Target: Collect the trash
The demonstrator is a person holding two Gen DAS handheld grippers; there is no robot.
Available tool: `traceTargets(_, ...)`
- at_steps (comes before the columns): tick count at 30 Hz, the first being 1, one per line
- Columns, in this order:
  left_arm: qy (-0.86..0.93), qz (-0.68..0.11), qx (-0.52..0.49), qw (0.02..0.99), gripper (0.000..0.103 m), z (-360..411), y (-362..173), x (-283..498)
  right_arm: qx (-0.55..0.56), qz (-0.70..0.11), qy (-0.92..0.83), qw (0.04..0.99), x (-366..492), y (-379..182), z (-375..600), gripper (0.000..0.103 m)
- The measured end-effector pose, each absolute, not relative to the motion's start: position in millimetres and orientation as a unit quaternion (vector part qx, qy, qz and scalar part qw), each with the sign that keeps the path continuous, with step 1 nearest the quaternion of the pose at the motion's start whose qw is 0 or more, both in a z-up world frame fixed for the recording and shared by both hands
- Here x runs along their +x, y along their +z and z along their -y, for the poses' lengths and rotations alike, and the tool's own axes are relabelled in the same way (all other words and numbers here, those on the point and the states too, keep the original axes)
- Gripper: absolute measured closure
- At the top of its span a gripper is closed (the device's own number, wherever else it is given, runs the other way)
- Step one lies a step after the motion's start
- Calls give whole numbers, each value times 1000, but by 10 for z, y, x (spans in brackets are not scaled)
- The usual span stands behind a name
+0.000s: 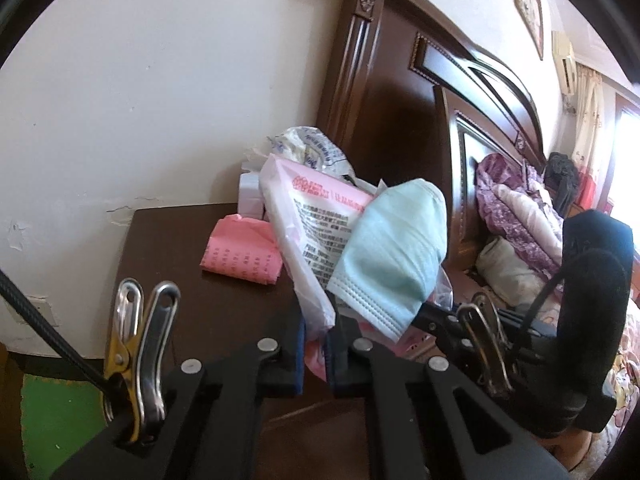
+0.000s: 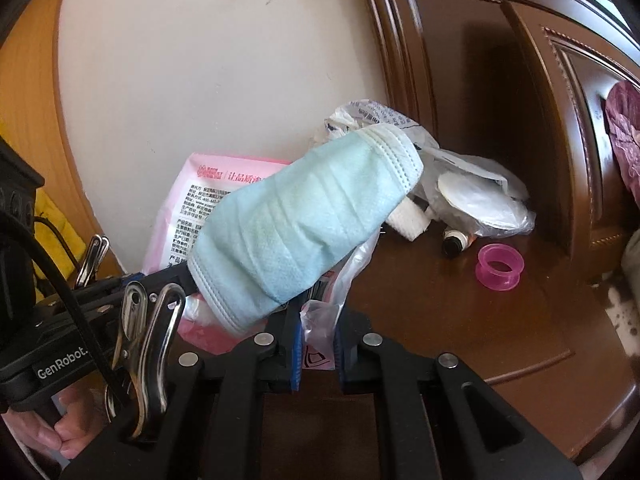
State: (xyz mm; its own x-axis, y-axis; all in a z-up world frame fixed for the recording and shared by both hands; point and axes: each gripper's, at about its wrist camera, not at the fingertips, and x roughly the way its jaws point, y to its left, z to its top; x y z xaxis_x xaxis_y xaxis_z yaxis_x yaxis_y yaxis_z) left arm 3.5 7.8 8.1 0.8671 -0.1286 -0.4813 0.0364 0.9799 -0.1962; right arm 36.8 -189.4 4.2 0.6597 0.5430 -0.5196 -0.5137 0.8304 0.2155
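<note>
Both hand-held grippers, left (image 1: 316,354) and right (image 2: 318,354), clench the pink bag (image 1: 298,224); the face mask (image 2: 304,224) draped over it could slide off.

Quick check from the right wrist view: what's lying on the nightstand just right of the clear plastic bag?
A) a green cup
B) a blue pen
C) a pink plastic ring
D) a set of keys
C: a translucent pink plastic ring sits on the dark wooden nightstand, in front of and right of the clear plastic bag.
</note>
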Motion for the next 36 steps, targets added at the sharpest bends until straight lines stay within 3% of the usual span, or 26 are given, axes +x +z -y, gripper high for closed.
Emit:
traceTargets(22,-81,-251,-69,962,97,246,-9,-243,39,-291,287,912,-20,23,2292,91)
traceTargets(29,-67,-263,-95,958,97,203,79,-182,166,-282,330,885,81,97,2556,91)
traceTargets(32,-39,-304,-105,946,97,195,-107,10,155,-341,296,879,337,-53,2420,91)
traceTargets(36,-37,-289,-121,949,97,92,-108,-49,147,-364,277,877,460,-193,2237,90)
